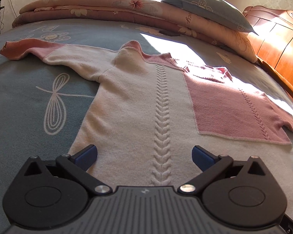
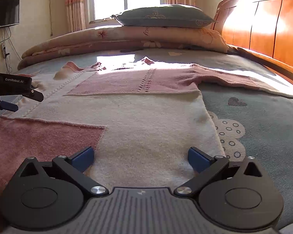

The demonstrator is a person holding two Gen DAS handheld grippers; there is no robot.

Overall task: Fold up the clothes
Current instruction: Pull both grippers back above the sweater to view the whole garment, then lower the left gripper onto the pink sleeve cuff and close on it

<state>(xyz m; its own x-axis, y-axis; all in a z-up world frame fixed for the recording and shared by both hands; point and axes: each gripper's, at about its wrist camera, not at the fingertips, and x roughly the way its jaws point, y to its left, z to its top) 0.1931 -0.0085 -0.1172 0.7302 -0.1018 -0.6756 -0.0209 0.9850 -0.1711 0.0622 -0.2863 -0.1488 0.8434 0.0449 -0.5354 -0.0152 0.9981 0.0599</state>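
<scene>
A cream and pink knit sweater point(image 1: 138, 101) lies flat on the bed, collar toward the far side, both sleeves spread out. A cable rib runs down its middle. My left gripper point(image 1: 144, 157) hovers open just above the sweater's hem, its blue fingers either side of the rib. The same sweater point(image 2: 146, 113) fills the right wrist view. My right gripper point(image 2: 140, 159) stands open over the hem near the right side edge, nothing between its fingers. The left gripper point(image 2: 7, 101) shows at that view's left edge.
The blue patterned bedsheet point(image 1: 29, 97) surrounds the sweater. A folded floral quilt point(image 1: 107, 7) with a blue pillow point(image 1: 203, 5) on top lies along the far side. A wooden headboard point(image 2: 263, 23) stands to the right. A window and curtains are beyond.
</scene>
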